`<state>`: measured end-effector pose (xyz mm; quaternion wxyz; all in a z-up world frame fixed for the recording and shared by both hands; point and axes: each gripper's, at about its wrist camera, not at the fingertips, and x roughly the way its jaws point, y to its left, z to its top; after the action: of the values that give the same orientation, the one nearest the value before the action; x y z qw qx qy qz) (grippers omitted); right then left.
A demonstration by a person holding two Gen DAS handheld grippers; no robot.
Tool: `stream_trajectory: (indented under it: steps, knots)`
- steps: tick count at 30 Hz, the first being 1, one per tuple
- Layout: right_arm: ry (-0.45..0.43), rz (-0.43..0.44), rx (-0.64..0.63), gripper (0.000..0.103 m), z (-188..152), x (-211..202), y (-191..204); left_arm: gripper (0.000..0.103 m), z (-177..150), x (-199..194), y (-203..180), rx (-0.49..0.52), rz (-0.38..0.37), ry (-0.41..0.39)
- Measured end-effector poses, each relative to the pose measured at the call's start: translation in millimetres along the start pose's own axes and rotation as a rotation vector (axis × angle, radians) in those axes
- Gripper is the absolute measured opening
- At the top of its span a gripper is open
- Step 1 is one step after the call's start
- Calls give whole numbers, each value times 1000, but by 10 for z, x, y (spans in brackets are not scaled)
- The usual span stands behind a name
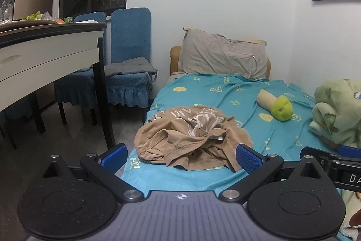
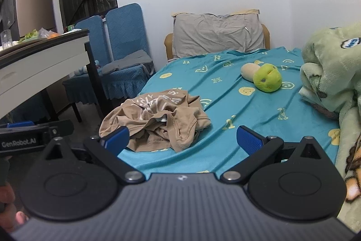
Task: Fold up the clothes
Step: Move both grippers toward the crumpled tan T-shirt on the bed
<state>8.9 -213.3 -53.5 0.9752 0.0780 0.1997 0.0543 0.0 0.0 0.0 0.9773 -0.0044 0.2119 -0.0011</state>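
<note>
Both grippers gape as wide as they go and hold nothing — the left gripper [image 1: 180,156] and the right gripper [image 2: 182,140] hover tilted slightly down, side by side. The crumpled tan shirt [image 1: 191,139] lies on the teal bedsheet [image 1: 225,96] (near the bed's left edge), just beyond the left gripper's fingertips.

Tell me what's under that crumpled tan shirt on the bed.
The tan shirt lies directly on the teal sheet, which shows all around it. Whatever sits beneath its bunched folds is covered and cannot be seen.
</note>
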Motion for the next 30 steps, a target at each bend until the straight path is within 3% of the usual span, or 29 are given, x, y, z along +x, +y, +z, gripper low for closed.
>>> stream_trajectory:
  steps: [12, 18, 23, 30]
  knots:
    - [-11, 22, 14, 103, -12, -64, -1, 103, -54, 43, -65, 2, 33, 11]
    - [-1, 48, 34, 103, 27, -111, 3, 103, -124, 13, -72, 11, 3, -7]
    - [-50, 54, 37, 103, 134, -228, 46, 103, -57, -81, -111, 6, 18, -2]
    - [-92, -16, 40, 103, 119, -366, -99, 103, 142, -342, -308, 25, 34, -25]
